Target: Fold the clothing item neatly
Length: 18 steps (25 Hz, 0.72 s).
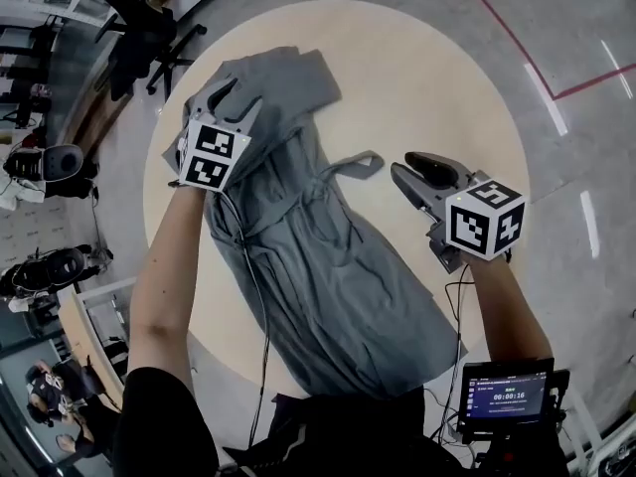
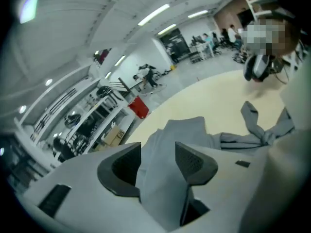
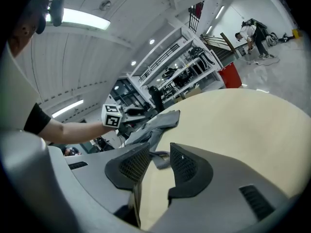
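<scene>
A grey robe-like garment (image 1: pixel 328 266) lies lengthwise across the round beige table (image 1: pixel 447 78), and its belt end (image 1: pixel 360 162) trails off to the right. My left gripper (image 1: pixel 231 92) is at the garment's far upper end. In the left gripper view its jaws (image 2: pixel 158 152) stand apart with a fold of the grey cloth (image 2: pixel 160 178) lying loose between them. My right gripper (image 1: pixel 402 164) hovers just right of the belt end, over bare table. In the right gripper view its jaws (image 3: pixel 159 157) stand a little apart with nothing between them, and the belt end (image 3: pixel 159 159) lies just beyond them.
A small screen (image 1: pixel 507 396) hangs at my lower right. Off the table, an office chair (image 1: pixel 139 18) stands at the far left and a red bin (image 2: pixel 138 107) by shelving. Other people are across the room. The garment's hem hangs over the near table edge.
</scene>
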Each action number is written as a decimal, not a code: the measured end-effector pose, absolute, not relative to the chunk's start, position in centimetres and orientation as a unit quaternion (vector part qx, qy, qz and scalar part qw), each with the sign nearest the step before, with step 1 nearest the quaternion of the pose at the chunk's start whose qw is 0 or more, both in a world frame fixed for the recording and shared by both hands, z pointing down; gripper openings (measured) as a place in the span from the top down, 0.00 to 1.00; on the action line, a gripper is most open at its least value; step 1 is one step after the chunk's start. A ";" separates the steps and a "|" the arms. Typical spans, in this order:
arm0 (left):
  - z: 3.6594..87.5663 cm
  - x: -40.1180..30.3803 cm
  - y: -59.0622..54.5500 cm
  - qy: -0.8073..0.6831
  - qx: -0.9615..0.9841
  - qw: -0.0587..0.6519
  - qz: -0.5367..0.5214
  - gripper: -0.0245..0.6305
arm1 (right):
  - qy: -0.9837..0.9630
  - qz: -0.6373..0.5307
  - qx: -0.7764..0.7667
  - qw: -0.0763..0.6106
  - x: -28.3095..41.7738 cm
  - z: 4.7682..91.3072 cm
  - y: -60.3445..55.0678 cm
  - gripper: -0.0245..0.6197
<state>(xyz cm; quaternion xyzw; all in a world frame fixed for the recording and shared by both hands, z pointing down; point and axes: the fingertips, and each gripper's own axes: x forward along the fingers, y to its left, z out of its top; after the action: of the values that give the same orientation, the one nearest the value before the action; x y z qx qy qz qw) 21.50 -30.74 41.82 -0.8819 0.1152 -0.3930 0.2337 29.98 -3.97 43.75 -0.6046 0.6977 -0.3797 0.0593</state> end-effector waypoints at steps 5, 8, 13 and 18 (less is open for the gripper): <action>38.5 8.1 -27.8 0.247 -0.926 0.055 -0.279 0.63 | 0.709 -0.372 -0.597 0.051 29.3 43.5 -3.5 0.76; 37.9 0.2 -24.4 0.291 -0.925 -0.015 -0.243 0.63 | 0.715 -0.371 -0.591 0.030 28.6 44.3 -1.5 0.76; 34.2 -10.8 -19.8 0.365 -0.914 -0.066 -0.166 0.63 | 0.705 -0.372 -0.605 0.009 29.5 44.2 2.2 0.76; 33.0 -16.7 -13.8 0.333 -0.931 -0.062 -0.137 0.63 | 0.672 -0.371 -0.640 0.028 30.4 44.2 5.7 0.76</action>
<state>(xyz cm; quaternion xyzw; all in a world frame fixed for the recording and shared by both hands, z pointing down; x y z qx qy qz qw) -16.73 -13.81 32.99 -0.9308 0.3334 -0.1365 -0.0623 30.41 5.72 44.20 -0.6398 0.6723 -0.3713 0.0277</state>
